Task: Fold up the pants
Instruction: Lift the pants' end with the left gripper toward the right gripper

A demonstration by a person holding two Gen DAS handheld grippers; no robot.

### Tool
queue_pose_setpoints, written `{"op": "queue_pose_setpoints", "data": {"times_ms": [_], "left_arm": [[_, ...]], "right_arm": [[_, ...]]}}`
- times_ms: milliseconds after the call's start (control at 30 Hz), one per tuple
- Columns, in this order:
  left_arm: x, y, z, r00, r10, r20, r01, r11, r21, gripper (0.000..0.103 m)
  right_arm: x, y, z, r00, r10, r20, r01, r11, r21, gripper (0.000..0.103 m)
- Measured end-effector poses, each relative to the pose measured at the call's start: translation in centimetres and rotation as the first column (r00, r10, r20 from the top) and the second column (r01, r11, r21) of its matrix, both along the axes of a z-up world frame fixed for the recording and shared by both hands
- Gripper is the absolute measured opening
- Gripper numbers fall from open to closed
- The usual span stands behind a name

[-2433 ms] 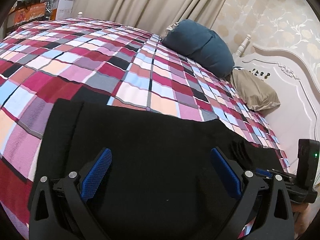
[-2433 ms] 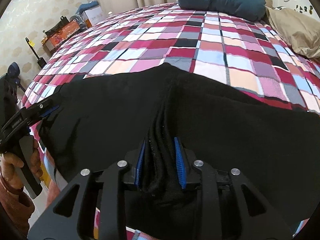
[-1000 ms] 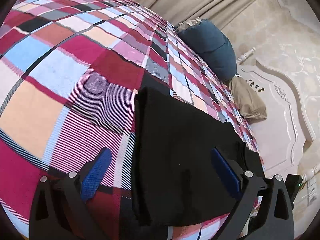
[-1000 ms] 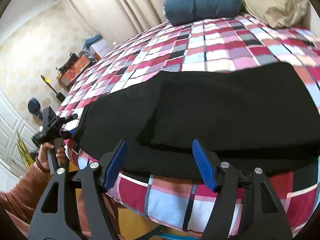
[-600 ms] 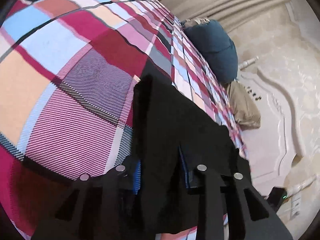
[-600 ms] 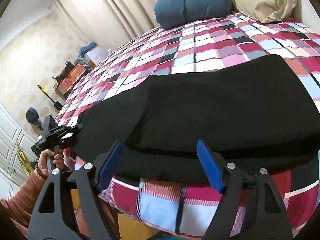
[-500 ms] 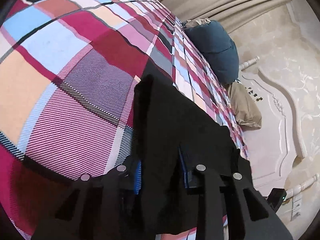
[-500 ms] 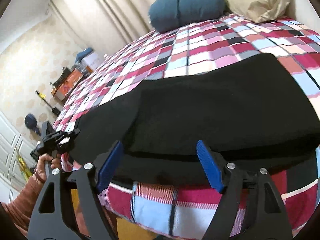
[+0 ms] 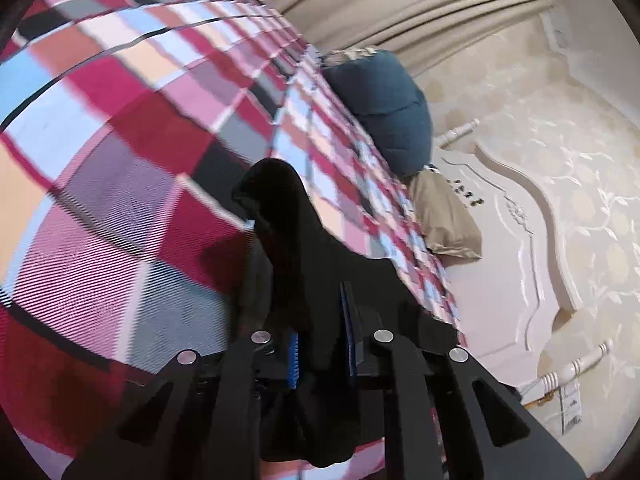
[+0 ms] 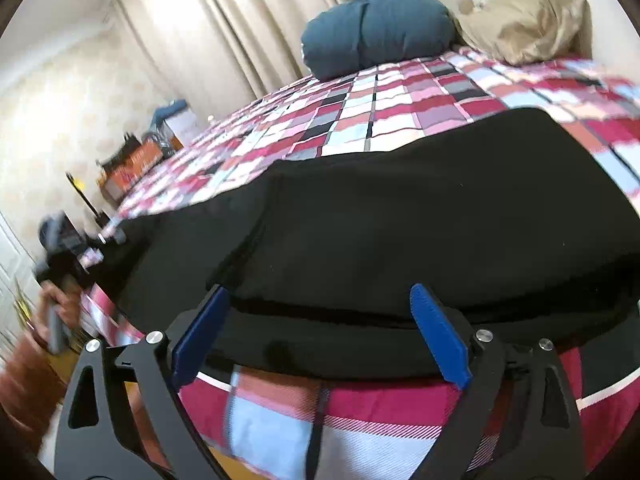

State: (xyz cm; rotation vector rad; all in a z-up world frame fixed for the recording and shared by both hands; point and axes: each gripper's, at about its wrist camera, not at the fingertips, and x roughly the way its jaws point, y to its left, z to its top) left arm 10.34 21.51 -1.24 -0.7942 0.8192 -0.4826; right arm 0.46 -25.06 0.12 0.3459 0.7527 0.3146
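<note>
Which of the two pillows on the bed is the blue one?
The round blue pillow nearer the curtains; the tan pillow lies beside it, by the headboard.

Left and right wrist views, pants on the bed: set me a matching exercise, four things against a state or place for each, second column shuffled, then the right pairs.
Things:
1. left gripper
2. right gripper
3. blue pillow
4. black pants

States or places:
A. lies spread across the plaid bedcover, one end pinched up
B. jaws wide apart, nothing between the pads
C. at the far end of the bed, beside a tan pillow
D. closed on a bunched fold of black cloth

Pairs: 1-D, 2-B, 3-C, 4-A
</note>
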Motion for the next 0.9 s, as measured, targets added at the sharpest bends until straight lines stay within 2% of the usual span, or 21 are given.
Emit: {"op": "queue_pose_setpoints", "data": {"times_ms": [167,367,433,567,767,900], "left_arm": [[0.1,-2.1,2.6,0.998,-0.044,0.047,0.044,0.999,0.003,0.015],[0.8,-6.1,6.1,0.985,-0.128,0.113,0.132,0.991,-0.026,0.007],[0.9,-7.7,6.7,0.979,-0.163,0.12,0.165,0.986,-0.004,0.007],[1.8,-12.0,6.8,0.963,-0.247,0.106,0.243,0.969,0.043,0.006],[2.6,-16.1,6.6,0.952,-0.295,0.085,0.289,0.954,0.08,0.005],[3.0,-19.7,7.3,0.932,-0.349,0.096,0.341,0.935,0.095,0.005]], "right_arm": [[0.0,1.3,-0.1,1.0,0.014,0.014,-0.013,0.996,-0.089,0.095],[-0.1,0.7,-0.2,1.0,0.008,0.008,-0.007,0.999,-0.047,0.096],[-0.1,0.5,-0.1,1.0,0.007,0.007,-0.007,1.0,-0.03,0.096],[-0.2,0.4,-0.1,1.0,0.007,0.007,-0.007,1.0,-0.018,0.096],[-0.4,0.0,-0.1,1.0,0.012,0.005,-0.012,1.0,0.014,0.096],[-0.4,-0.2,0.0,1.0,0.013,0.007,-0.014,0.999,0.034,0.096]]}}
